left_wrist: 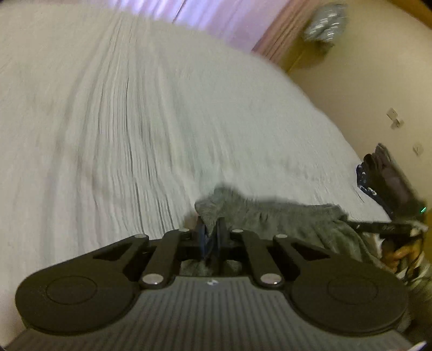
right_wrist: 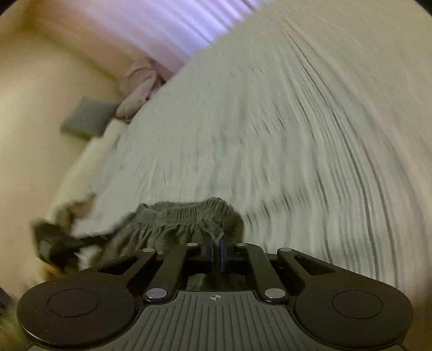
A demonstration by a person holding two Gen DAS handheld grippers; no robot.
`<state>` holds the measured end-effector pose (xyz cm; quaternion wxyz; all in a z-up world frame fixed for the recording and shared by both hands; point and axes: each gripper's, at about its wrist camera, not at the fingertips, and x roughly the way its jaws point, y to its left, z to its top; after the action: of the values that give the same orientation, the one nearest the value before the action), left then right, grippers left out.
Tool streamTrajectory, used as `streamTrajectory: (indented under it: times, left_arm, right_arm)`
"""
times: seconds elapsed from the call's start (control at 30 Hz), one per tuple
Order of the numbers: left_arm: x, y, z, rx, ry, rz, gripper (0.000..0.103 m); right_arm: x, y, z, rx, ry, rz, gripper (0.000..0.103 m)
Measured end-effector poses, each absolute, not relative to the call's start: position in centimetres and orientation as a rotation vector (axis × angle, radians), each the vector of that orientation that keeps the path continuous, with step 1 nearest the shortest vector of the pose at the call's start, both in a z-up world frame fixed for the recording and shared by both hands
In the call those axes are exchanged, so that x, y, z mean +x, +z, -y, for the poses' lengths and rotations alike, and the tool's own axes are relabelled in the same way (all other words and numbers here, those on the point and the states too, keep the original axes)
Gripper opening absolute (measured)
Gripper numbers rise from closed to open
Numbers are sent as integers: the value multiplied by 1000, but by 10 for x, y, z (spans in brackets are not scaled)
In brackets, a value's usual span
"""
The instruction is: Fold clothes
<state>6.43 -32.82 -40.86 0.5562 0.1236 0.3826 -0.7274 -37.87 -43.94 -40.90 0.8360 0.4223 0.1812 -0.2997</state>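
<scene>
A grey garment (left_wrist: 283,218) with a gathered elastic waistband (right_wrist: 183,216) hangs stretched between my two grippers above a white bed (left_wrist: 135,121). My left gripper (left_wrist: 212,229) is shut on one corner of the garment. My right gripper (right_wrist: 216,244) is shut on the waistband's other end. The right gripper also shows at the right edge of the left wrist view (left_wrist: 388,229), and the left gripper shows blurred at the left edge of the right wrist view (right_wrist: 54,243). Both views are motion blurred.
The white bed (right_wrist: 270,135) fills both views. Pink curtains (left_wrist: 216,16) hang beyond it. A dark folded garment pile (left_wrist: 378,175) lies at the bed's right edge. A grey cushion (right_wrist: 86,121) and a beige bundle (right_wrist: 137,86) lie on the floor by the bed.
</scene>
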Motion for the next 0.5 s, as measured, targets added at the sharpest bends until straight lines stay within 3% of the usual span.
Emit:
streamTrajectory:
  times: [0.27,0.33,0.37,0.43,0.5]
  left_arm:
    - [74,-339,331,347,-1606,-499,8]
    - [73,-348,349,403,-1532,-481,20]
    - [72,-356,357,444,-1484,-488,31]
    - [76,-373,364,493,-1398,-501,30]
    - [87,-384,353,487,-1357,-549,31]
  right_arm:
    - [-308,-328,437,410,-768,-426,4]
    - [-280,-334,446,364,-831,-460,4]
    - [-266,-339,451,351,-863,-478,7]
    - [-250,-354,457,390,-910,-532,70]
    - [-253,-365,448,422,-946,-511,72]
